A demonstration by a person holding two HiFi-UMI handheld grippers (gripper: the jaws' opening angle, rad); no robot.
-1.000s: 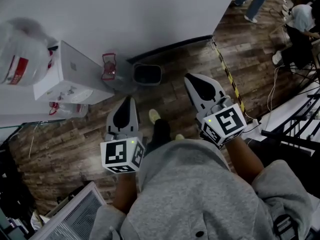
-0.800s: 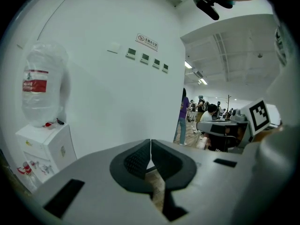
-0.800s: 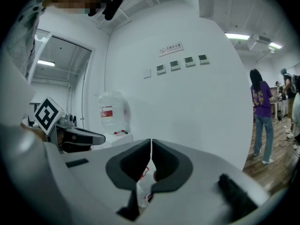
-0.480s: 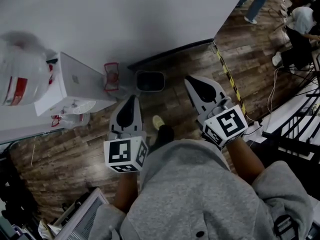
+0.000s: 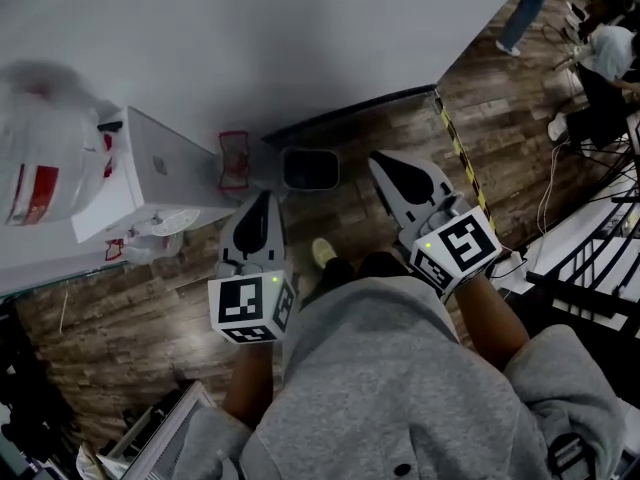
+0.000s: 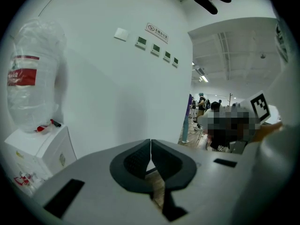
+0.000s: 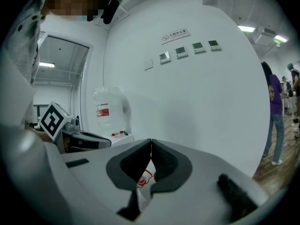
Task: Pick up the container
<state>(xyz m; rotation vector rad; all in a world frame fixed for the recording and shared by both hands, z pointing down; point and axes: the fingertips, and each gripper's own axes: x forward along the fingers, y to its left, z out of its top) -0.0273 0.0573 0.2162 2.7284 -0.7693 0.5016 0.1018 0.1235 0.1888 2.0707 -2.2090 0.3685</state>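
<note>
A dark rectangular container (image 5: 310, 169) stands on the wood floor against the white wall. Beside it, to the left, is a clear container with red print (image 5: 233, 158); part of it shows below the right gripper's jaws (image 7: 145, 178). My left gripper (image 5: 253, 224) hangs at waist height, shut and empty, above the floor short of both containers. My right gripper (image 5: 401, 175) is also shut and empty, to the right of the dark container. In the left gripper view the pads (image 6: 140, 159) meet with nothing between them.
A white water dispenser (image 5: 150, 178) with a large clear bottle (image 5: 40, 158) stands at the left. Yellow-black tape (image 5: 460, 153) runs across the floor at the right, with cables and black frames (image 5: 590, 258) beyond. People (image 5: 610, 48) are at the far right. A grille (image 5: 165, 438) is at the lower left.
The head view has drifted, so the dispenser and dark container sit slightly lower and further right. The person's shoe has shifted. Both grippers stay shut in much the same place.
</note>
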